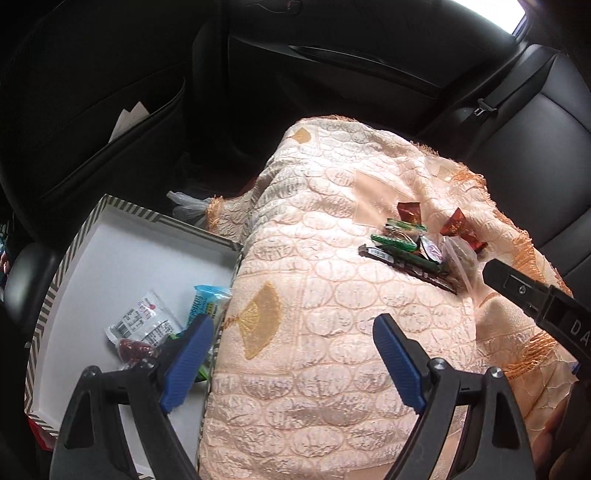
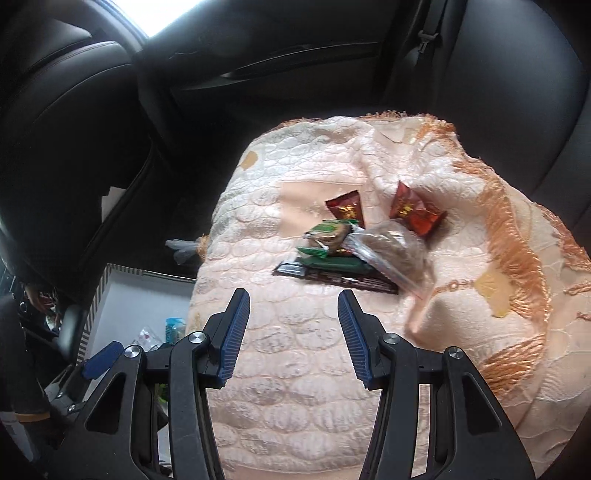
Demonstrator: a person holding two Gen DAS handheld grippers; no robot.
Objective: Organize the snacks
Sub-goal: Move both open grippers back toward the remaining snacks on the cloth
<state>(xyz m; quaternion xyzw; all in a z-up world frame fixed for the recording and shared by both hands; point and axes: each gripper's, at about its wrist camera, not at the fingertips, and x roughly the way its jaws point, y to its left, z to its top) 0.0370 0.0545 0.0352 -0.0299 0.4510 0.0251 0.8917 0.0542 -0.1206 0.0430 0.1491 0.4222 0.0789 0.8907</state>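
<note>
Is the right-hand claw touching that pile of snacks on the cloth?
Apart. In the right wrist view the right gripper has empty, open fingers, and a strip of bare cloth shows between their tips and the snack pile.

The back of a car: black leather seat point(image 1: 535, 122), door panel point(image 2: 280, 62), seat-belt buckle point(image 1: 484, 107), window point(image 1: 491, 11) above.

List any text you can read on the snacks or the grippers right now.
"DA": white letters on the right gripper, cut off by the frame edge.
White packet in the box: barcode and print, too small.
Blue packet: lettering blurred.
Red wrappers: gold characters, unreadable.
</note>
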